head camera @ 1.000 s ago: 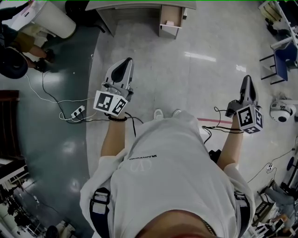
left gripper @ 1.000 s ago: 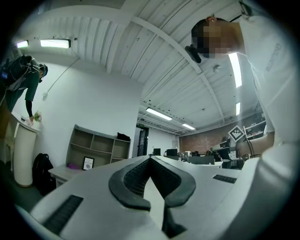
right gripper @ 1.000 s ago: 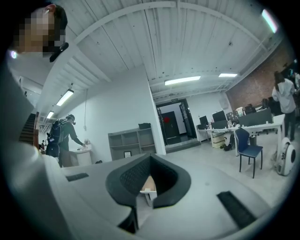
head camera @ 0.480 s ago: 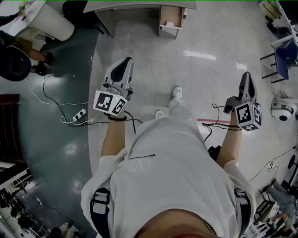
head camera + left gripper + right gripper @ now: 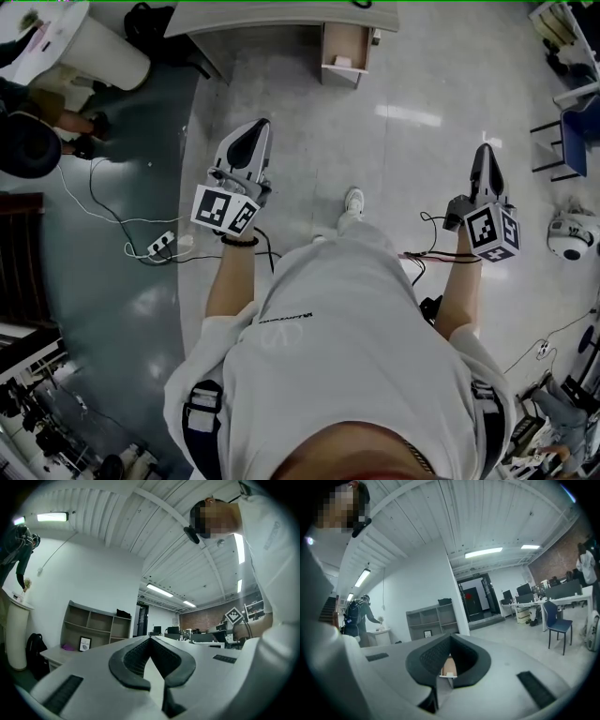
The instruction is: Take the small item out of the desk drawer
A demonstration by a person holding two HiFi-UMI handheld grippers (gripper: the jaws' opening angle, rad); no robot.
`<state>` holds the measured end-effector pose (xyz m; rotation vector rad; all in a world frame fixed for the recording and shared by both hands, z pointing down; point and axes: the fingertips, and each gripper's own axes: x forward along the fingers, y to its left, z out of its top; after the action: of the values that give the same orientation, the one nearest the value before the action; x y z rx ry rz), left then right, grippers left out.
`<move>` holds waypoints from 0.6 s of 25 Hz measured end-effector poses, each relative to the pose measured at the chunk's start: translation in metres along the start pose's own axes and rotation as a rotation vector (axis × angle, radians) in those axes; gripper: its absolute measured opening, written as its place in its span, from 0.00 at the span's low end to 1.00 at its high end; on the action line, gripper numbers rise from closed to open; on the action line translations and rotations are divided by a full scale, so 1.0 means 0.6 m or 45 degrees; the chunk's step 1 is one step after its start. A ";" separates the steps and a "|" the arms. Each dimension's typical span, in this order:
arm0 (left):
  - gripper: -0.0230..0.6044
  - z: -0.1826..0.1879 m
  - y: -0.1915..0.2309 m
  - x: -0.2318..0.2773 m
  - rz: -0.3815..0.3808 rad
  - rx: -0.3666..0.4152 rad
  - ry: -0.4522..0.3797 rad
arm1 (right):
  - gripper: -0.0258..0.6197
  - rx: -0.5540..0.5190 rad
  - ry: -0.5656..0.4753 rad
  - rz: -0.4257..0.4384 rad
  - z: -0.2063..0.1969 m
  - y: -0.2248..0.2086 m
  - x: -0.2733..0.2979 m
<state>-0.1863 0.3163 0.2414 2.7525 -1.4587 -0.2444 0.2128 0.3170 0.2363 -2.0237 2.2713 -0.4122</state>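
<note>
A grey desk (image 5: 281, 13) stands at the far end of the floor in the head view. Its wooden drawer (image 5: 345, 47) is pulled out toward me; something small and pale shows at its front, too small to identify. My left gripper (image 5: 260, 126) is held out at mid-left, jaws shut and empty, well short of the desk. Its own view shows the left gripper (image 5: 150, 639) closed on nothing. My right gripper (image 5: 484, 148) at mid-right is also shut and empty. Past the closed right gripper (image 5: 451, 637), the drawer (image 5: 449, 667) shows in a narrow gap.
A white cylindrical stand (image 5: 101, 49) and a person (image 5: 33, 117) are at the far left. A power strip with cables (image 5: 161, 246) lies on the floor left of me. A blue chair (image 5: 574, 127) and a white round device (image 5: 569, 234) stand at the right.
I have stepped forward: one foot has swung ahead and the desk with its drawer sits slightly nearer. The right gripper has lifted forward. Both stay shut.
</note>
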 end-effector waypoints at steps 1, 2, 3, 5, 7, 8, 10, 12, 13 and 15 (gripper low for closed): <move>0.03 -0.002 0.004 0.019 0.001 0.003 0.003 | 0.04 0.000 0.007 0.012 0.000 -0.006 0.020; 0.03 -0.003 0.010 0.037 0.005 0.007 0.006 | 0.04 0.000 0.013 0.025 0.001 -0.011 0.041; 0.03 -0.005 0.016 0.056 0.013 0.010 0.010 | 0.04 0.000 0.021 0.038 0.000 -0.017 0.063; 0.03 -0.014 0.024 0.092 0.039 0.012 0.030 | 0.04 -0.004 0.043 0.061 -0.001 -0.033 0.102; 0.03 -0.023 0.026 0.131 0.062 0.011 0.051 | 0.04 -0.017 0.061 0.078 0.002 -0.053 0.134; 0.03 -0.026 0.026 0.151 0.071 0.009 0.056 | 0.04 -0.023 0.067 0.088 0.004 -0.061 0.150; 0.03 -0.031 0.026 0.187 0.086 -0.001 0.058 | 0.04 -0.025 0.073 0.112 0.010 -0.075 0.181; 0.03 -0.031 0.024 0.213 0.099 -0.022 0.044 | 0.04 -0.026 0.087 0.136 0.008 -0.088 0.212; 0.03 -0.031 0.024 0.224 0.106 -0.029 0.036 | 0.04 -0.025 0.101 0.145 0.004 -0.095 0.226; 0.03 -0.034 0.024 0.244 0.119 -0.033 0.033 | 0.04 -0.012 0.130 0.159 -0.005 -0.107 0.252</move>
<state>-0.1147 0.1863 0.2435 2.6484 -1.5605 -0.2230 0.2543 0.1624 0.2738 -1.8935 2.4466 -0.5069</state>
